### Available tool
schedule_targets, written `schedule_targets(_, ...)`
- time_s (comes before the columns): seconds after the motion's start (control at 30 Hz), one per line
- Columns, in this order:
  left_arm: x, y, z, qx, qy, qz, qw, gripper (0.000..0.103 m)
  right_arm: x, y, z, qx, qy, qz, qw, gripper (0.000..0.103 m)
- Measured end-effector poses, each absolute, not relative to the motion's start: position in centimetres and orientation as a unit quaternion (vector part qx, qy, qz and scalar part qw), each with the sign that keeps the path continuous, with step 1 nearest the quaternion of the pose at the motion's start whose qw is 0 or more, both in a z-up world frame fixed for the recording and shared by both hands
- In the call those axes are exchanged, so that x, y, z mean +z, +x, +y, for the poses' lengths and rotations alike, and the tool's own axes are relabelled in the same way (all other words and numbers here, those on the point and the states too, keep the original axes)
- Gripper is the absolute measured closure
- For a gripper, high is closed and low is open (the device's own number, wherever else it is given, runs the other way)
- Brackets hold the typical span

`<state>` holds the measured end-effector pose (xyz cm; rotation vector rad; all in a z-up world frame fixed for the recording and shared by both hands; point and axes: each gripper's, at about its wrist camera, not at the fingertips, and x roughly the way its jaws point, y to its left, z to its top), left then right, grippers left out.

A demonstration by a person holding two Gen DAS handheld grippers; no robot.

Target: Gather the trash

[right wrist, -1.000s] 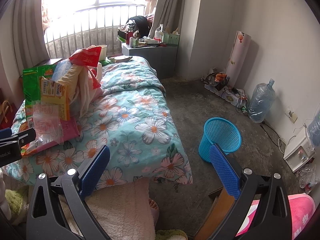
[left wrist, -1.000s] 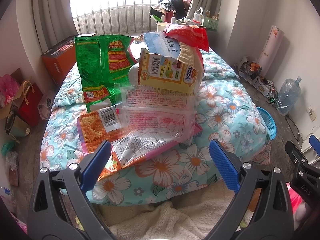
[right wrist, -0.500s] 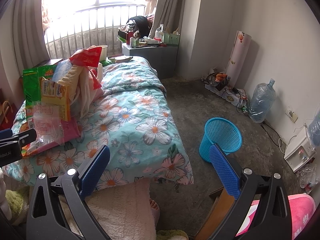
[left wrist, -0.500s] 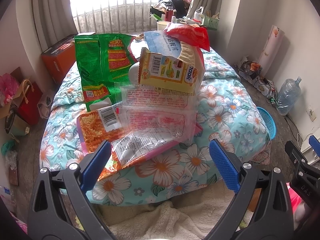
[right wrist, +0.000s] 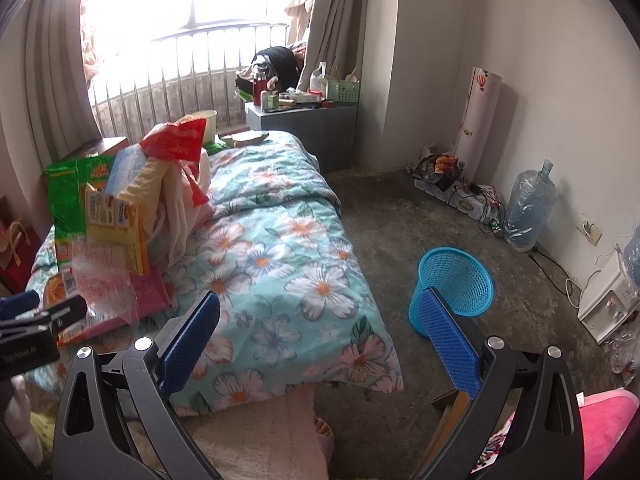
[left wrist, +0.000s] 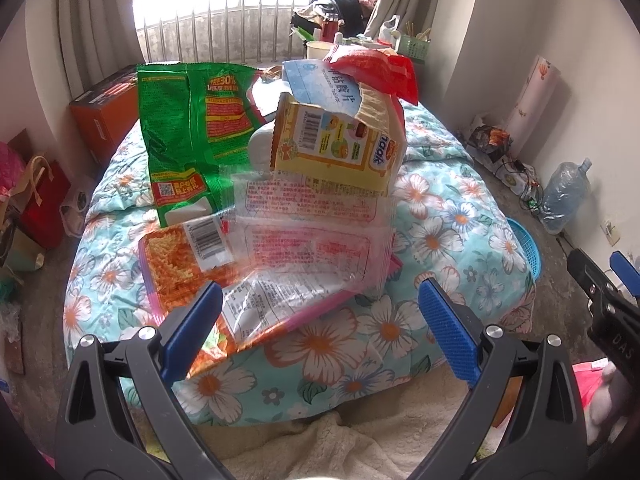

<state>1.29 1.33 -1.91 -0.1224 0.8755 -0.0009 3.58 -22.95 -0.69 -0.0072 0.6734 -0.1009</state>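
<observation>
In the left wrist view the left gripper [left wrist: 320,326] fills the bottom of the frame with its blue-padded fingers spread wide apart and nothing between them. Just above and between the pads lies a pile of empty wrappers on the flowered bedspread [left wrist: 452,216]. Nearest the pads is a clear plastic wrapper [left wrist: 308,248] with red print, resting on an orange noodle packet [left wrist: 172,264] that carries a white barcode label; the left pad overlaps the lower edge of that packet in the frame, though contact cannot be told. Higher up, in the centre of the frame, a yellow snack box [left wrist: 340,148] reads "naak" on its side and has a barcode, a green bag [left wrist: 192,128] at upper left shows "30%", and a pale blue packet [left wrist: 324,84] and a red wrapper [left wrist: 376,68] top the pile.

In the right wrist view the right gripper [right wrist: 320,334] likewise has its fingers wide apart and empty, hanging over the foot of the bed. The blue mesh bin [right wrist: 456,284] stands on the grey floor at centre right, partly hidden behind the right-hand pad. The wrapper pile sits at the left of this frame, well apart from the bin, with the bed's corner between them. A large water bottle [right wrist: 528,208] stands by the wall at the right, near a tangle of cables, and a grey cabinet [right wrist: 312,128] cluttered with small items sits beyond the bed at upper centre.
</observation>
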Motion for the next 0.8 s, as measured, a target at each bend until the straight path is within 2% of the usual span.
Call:
schedule_targets(0.43, 0.3, 6.4, 5.0, 0.054, -0.056, 0.395, 0.915, 0.009, 0.8, 9.8, -21.5, 0.019, 0.037, 0.299, 0.953, 0.006)
schedule_targets(0.63, 1.2, 9.3, 7.1, 0.077, -0.060, 0.402, 0.911, 0.009, 2.2, 16.7, -21.4, 0.147, 0.152, 0.322, 0.923, 0.006)
schedule_targets(0.8, 0.4, 11.1, 8.0, 0.090, -0.056, 0.426, 0.898, 0.009, 1.2, 22.8, -21.0, 0.219, 0.235, 0.354, 0.878, 0.007)
